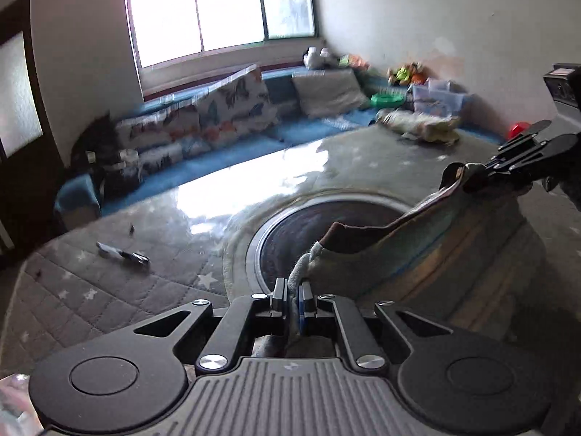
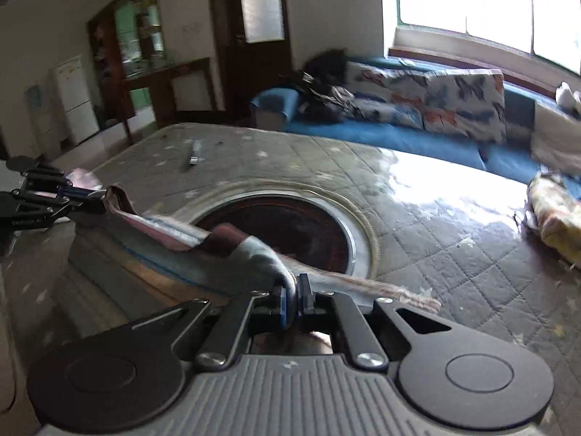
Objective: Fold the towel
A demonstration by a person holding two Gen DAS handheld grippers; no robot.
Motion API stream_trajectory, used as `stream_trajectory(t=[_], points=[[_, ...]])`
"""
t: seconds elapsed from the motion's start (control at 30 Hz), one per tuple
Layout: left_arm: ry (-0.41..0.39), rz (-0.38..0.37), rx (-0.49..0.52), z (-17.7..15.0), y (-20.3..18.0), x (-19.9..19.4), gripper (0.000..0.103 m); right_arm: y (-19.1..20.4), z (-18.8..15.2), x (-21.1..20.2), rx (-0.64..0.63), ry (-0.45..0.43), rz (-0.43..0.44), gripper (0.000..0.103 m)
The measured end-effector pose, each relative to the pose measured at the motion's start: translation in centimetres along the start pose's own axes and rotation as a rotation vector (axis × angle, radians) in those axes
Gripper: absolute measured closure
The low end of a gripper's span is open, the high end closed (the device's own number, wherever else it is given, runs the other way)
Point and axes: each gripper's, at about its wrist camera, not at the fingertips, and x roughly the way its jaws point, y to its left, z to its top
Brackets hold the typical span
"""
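Note:
The towel (image 1: pixel 428 247) is striped in grey, brown and blue, and it hangs stretched above the quilted table. My left gripper (image 1: pixel 293 292) is shut on one corner of the towel at the bottom of the left wrist view. My right gripper (image 1: pixel 472 178) pinches the other corner at the upper right of that view. In the right wrist view the right gripper (image 2: pixel 293 296) is shut on the towel (image 2: pixel 174 250), which runs left to the left gripper (image 2: pixel 96 196). The cloth sags between the two grips.
The table has a grey quilted star cover (image 1: pixel 109 290) with a round dark inset (image 1: pixel 308 229) at its middle. A small pen-like object (image 1: pixel 123 253) lies on it. A crumpled cloth (image 1: pixel 421 125) sits at the far edge. A blue bench with cushions (image 1: pixel 203 120) lines the window wall.

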Motion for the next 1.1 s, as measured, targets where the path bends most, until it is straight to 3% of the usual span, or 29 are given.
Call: stream_trajectory(t=[0.13,0.23,0.33,0.37,0.53,0.67,0.83,1.1], points=[[0.074,0.019,-0.046,-0.7,1.3,4.4,0.089,-1.7,0.4,4.3,0.09,0.057,-0.015,0.095],[0.102,0.052,-0.078,-1.7,2.1,6.1,0.082,-3.0,-0.2,6.5,0.152,0.068,-0.033,0.083],[0.096,0.093,-0.13,-2.1,3.0,5.9,0.069,-4.4,-0.7,6.9,0.203,0.051,-0.058,0.077],[0.088,0.107,-0.145,-2.1,3.2,5.5,0.069,-4.7,-0.8,6.8,0.222,0.042,-0.068,0.073],[0.025,0.174,-0.204,-1.3,3.4,3.3,0.071,-4.4,-0.6,5.6,0.218,-0.016,-0.113,0.073],[-0.009,0.105,-0.227,-0.4,1.7,2.3,0.073,-2.5,0.2,4.7,0.161,-0.07,-0.113,0.074],[0.023,-0.015,-0.238,0.3,-1.4,4.1,0.073,0.0,0.8,6.5,0.12,-0.024,-0.016,0.074],[0.099,-0.04,-0.258,0.8,-2.0,8.7,0.074,1.6,0.4,10.0,0.104,0.035,-0.031,0.074]])
